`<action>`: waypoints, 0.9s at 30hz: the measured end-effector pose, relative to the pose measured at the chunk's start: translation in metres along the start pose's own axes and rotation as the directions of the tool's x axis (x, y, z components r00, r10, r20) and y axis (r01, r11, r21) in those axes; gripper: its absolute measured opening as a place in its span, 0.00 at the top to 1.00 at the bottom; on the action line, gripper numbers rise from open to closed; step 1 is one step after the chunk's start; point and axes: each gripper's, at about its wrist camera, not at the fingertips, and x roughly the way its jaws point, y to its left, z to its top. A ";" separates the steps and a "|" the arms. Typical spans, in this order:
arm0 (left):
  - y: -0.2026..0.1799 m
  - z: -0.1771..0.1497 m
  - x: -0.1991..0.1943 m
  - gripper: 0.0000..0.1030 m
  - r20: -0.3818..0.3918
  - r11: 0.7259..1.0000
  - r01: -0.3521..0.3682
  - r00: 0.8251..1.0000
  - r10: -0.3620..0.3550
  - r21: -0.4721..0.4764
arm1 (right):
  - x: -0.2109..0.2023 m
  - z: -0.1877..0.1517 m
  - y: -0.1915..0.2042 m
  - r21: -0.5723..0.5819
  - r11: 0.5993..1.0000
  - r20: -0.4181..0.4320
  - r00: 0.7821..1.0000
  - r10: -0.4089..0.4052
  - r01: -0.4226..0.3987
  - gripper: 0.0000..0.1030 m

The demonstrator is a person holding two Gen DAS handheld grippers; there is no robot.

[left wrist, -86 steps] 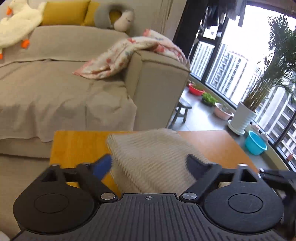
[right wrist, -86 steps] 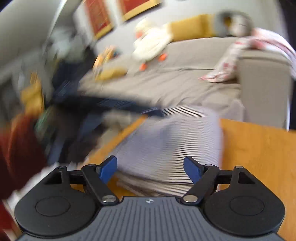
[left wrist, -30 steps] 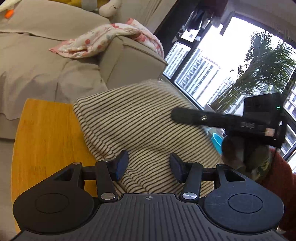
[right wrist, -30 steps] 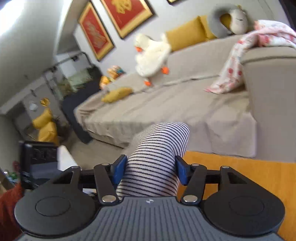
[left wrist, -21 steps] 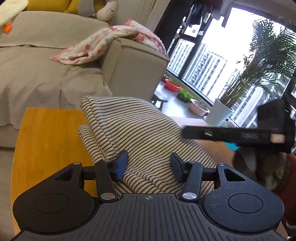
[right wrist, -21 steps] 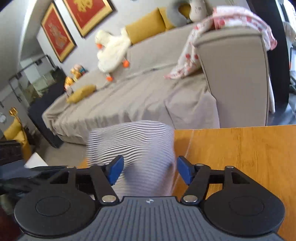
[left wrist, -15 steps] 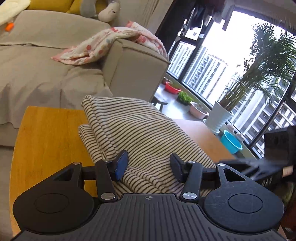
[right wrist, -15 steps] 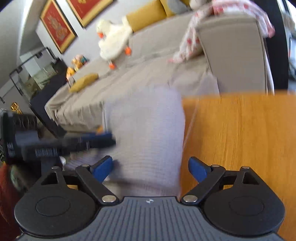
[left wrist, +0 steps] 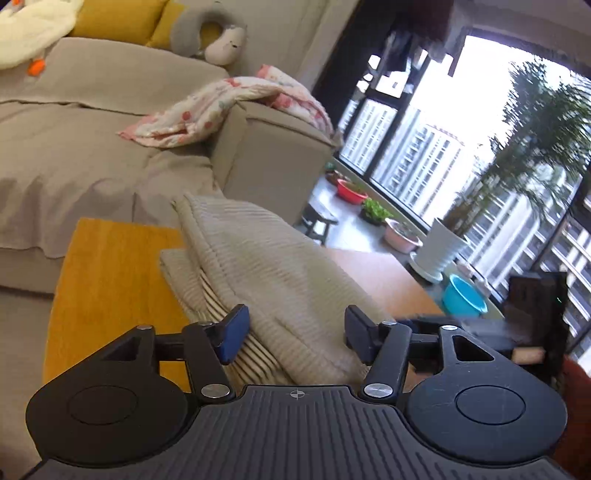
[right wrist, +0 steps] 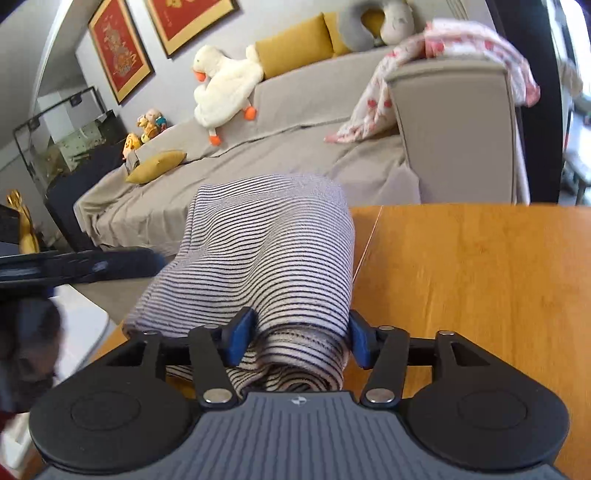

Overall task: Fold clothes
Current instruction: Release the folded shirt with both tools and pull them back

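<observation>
Living room: grey sofa behind an orange wooden bench, tall windows on the far side in the left wrist view. On the sofa: white plush duck, yellow cushions, grey neck pillow; floral blanket draped over the sofa arm.

Striped garment, cream with thin dark stripes, knit-looking, lies in a folded bundle on the bench near its left edge in the right wrist view, top layer humped up; a rolled end sits at the near side. In the left wrist view it is motion-blurred, stripes washed out on top, clearer on the lower layers.

Left gripper: jaws opening, garment fold between them, blue pads beside the cloth; cannot tell whether they press on it.
Right gripper: jaws closing, pads against both sides of the rolled end, grasping the striped garment.

By the windows on the floor: red basin, pink basin, blue basin, contents not readable; a green plant in a small tray; a tall palm in a white pot.
</observation>
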 end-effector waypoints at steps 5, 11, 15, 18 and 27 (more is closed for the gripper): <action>0.005 -0.018 0.018 0.43 -0.080 0.993 -0.118 0.990 0.120 0.029 | 0.002 -0.003 0.005 -0.055 0.994 -0.008 0.996 -0.091 0.090 0.13; -0.005 -0.032 0.003 0.30 -0.020 0.978 -0.188 0.982 0.187 -0.085 | -0.011 -0.010 0.004 0.011 0.993 -0.025 0.992 -0.120 0.120 0.04; -0.046 -0.057 -0.017 0.00 0.051 0.940 -0.325 0.942 0.331 -0.105 | -0.038 -0.031 0.015 -0.018 0.990 0.004 0.990 -0.141 0.141 0.00; -0.072 -0.074 -0.019 0.00 0.016 0.912 -0.393 0.917 0.398 -0.119 | -0.055 -0.048 0.019 -0.040 0.980 0.006 0.981 -0.192 0.192 0.00; -0.102 -0.106 -0.004 0.00 0.013 0.803 -0.575 0.812 0.584 -0.159 | -0.069 -0.079 0.020 -0.101 0.918 -0.045 0.920 -0.390 0.384 0.00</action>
